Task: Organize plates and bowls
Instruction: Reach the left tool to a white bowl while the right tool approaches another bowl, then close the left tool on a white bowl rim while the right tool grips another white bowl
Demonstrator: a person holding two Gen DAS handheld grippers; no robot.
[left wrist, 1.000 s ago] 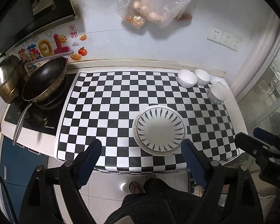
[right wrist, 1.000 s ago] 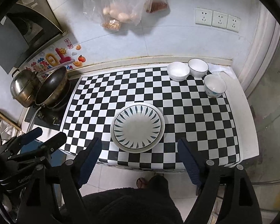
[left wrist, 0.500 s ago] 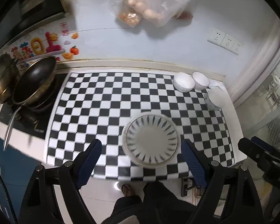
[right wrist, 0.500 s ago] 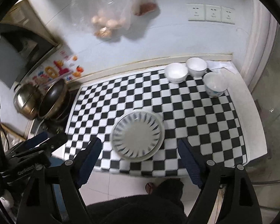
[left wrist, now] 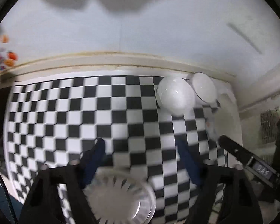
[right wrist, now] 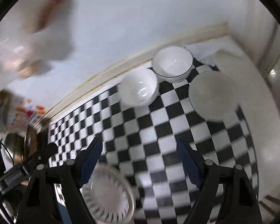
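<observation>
Across both wrist views we see heavy blur. Left gripper point(left wrist: 140, 160) and right gripper point(right wrist: 140, 160) point steeply down, fingers apart, just narrowing, holding nothing. Plate point(left wrist: 119, 199) near edge, bowls point(right wrist: 140, 87) far corner of checkered worktop point(left wrist: 65, 112).

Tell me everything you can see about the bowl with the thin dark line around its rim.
The rimmed bowl is white and glossy, apparently ceramic, with a thin dark line edging its rim. It stands upright and looks empty, on the checkered counter near the back wall. A plain white bowl sits right beside it, seemingly touching. Neither tool touches it. In the left wrist view it is blurred.
</observation>
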